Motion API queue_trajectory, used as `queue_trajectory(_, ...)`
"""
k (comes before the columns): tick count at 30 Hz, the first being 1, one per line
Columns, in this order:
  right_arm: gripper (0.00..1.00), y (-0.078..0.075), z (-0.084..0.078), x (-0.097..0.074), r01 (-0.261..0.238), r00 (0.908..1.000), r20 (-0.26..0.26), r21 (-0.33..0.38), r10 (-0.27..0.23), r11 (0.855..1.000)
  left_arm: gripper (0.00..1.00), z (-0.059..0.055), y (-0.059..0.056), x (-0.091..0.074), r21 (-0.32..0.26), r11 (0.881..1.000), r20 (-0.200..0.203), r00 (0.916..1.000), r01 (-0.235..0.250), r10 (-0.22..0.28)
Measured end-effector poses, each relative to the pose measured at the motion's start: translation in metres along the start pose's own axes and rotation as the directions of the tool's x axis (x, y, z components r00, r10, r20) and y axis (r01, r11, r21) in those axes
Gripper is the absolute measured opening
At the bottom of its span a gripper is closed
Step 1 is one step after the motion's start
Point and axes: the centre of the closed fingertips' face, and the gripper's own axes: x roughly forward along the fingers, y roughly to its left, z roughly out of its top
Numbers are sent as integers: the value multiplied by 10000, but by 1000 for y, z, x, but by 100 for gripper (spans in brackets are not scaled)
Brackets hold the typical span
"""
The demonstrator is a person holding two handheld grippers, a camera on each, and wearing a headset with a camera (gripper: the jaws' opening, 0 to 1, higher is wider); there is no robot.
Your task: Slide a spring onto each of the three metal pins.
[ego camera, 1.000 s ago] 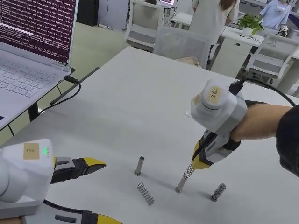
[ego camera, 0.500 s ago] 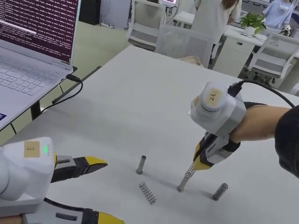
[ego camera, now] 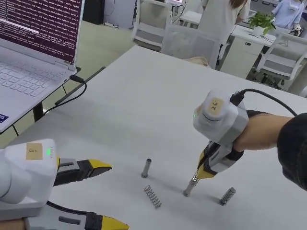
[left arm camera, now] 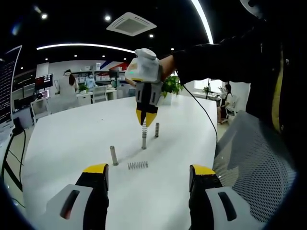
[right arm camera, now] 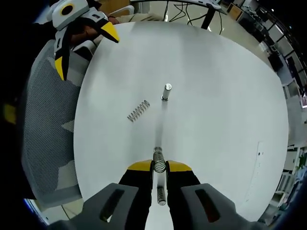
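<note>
**Right gripper (ego camera: 201,172) pinches a spring (ego camera: 194,180) on the middle pin (ego camera: 188,190); the pin's top is hidden**

In the head view the right gripper's jaws are pressed onto the spring, whose coils sit round the upper part of the middle pin. The pin's top is hidden inside the coils and the yellow jaw tips, and its bare lower shaft leans a little. The right gripper view looks straight down the spring (right arm camera: 159,165) between that gripper's (right arm camera: 159,166) tips, and the pin beneath is hard to make out.

A bare pin (ego camera: 146,168) stands upright to the left. A loose spring (ego camera: 152,196) lies flat on the tabletop (ego camera: 144,105) just beside it, on the near side. To the right a third pin (ego camera: 227,195) is wrapped in coils, so its metal cannot be made out. All of these stand well in from the tabletop's left edge, and the near edge is cut off.

The left gripper (ego camera: 106,195) hangs low at the near left, its body cut by the frame. Its jaws are spread wide around nothing. Its own view frames the bare pin (left arm camera: 113,155) and the loose spring (left arm camera: 138,165).

A laptop (ego camera: 33,48) beyond the left edge is partly cropped.
</note>
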Motion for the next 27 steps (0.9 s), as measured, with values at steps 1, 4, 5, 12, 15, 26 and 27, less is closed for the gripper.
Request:
queue_trajectory(1,7,0,0,1,-4,10000,3,19,4,10000,64,0,0,0,3,10000,6,10000,-7,7)
queue_trajectory(4,7,0,-1,5,16,10000,-43,42,-16,10000,64,0,0,0,8,10000,4,10000,-13,13)
queue_trajectory(5,7,1,-2,8,10,10000,-58,45,-10,10000,64,0,0,0,3,10000,3,10000,-12,12)
queue_trajectory(12,7,1,-3,18,34,9999,-121,113,-33,9999,64,-1,0,-1,8,10000,-1,10000,-17,17)
queue_trajectory(15,7,-1,-5,22,74,9998,-167,187,-71,9998,63,-1,0,-1,7,10000,0,10000,-12,12)
queue_trajectory(26,8,-5,-9,32,246,9994,-262,292,-238,9993,63,-2,-1,0,10,10000,-34,10000,39,-39)
queue_trajectory(27,8,-5,-10,32,240,9993,-287,300,-231,9993,62,-2,-1,0,9,10000,-45,10000,38,-38)
